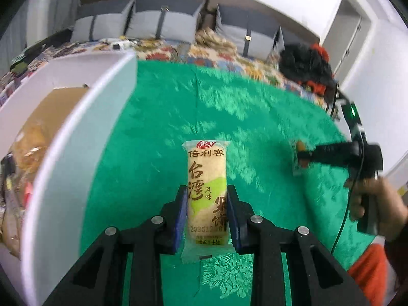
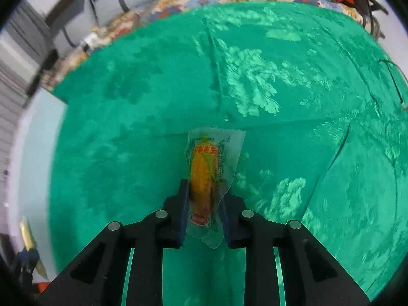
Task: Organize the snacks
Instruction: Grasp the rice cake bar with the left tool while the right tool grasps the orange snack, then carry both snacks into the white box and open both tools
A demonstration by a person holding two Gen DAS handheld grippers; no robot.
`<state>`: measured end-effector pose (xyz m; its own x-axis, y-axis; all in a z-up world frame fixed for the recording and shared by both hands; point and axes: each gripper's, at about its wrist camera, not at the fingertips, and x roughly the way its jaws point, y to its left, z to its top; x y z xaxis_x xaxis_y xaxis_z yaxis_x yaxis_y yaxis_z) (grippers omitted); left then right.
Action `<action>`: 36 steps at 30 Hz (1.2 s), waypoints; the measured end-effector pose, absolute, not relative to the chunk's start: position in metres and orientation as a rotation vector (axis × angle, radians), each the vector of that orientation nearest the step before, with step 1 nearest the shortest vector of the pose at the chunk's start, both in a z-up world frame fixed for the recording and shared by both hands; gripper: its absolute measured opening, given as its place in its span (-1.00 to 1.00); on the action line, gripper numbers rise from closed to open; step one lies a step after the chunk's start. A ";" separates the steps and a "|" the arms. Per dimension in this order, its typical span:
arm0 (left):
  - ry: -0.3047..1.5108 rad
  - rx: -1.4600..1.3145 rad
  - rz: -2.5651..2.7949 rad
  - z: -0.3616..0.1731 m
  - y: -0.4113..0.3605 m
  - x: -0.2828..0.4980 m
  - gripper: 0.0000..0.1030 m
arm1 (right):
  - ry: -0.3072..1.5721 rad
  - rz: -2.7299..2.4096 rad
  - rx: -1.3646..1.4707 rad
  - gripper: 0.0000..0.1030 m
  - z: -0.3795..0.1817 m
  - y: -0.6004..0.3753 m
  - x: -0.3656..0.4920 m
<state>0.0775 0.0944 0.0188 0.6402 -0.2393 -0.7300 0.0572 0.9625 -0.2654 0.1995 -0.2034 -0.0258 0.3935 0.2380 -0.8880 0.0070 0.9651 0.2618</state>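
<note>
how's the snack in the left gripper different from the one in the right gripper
The rice cracker pack is opaque cream and green with large brown characters; the corn-shaped snack sits in a clear wrapper, yellow-orange inside. The cracker pack is flat and rectangular; the corn snack is rounded, with loose film around it. Both are clamped between closed pads above the green cloth.

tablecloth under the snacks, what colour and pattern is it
Shiny green tablecloth with a paler woven leaf pattern, clearest in the right wrist view.

Home, likely living room: grey sofa cushions [image 1: 163, 23] along white wall, flowered blanket [image 1: 216, 56] on seat, green patterned cloth [image 1: 255, 117] spread in front, white door [image 1: 349, 33] at right.
</note>
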 end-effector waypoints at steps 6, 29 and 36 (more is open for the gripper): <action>0.782 -0.304 -0.107 0.062 0.160 0.066 -0.45 | 1.101 0.392 0.396 -0.56 0.033 -0.161 0.175; 0.821 -0.106 0.468 0.047 0.320 0.006 0.78 | 0.954 0.848 -0.058 0.35 0.110 0.159 0.076; 0.641 -0.086 0.586 0.090 0.298 -0.020 1.00 | 0.753 0.780 -0.131 0.63 0.137 0.151 0.067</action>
<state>-0.0205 0.2980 0.0902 0.6460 0.4885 -0.5865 -0.5402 0.8355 0.1009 0.0668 0.1506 0.1371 0.4685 0.5895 -0.6580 -0.6786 0.7170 0.1592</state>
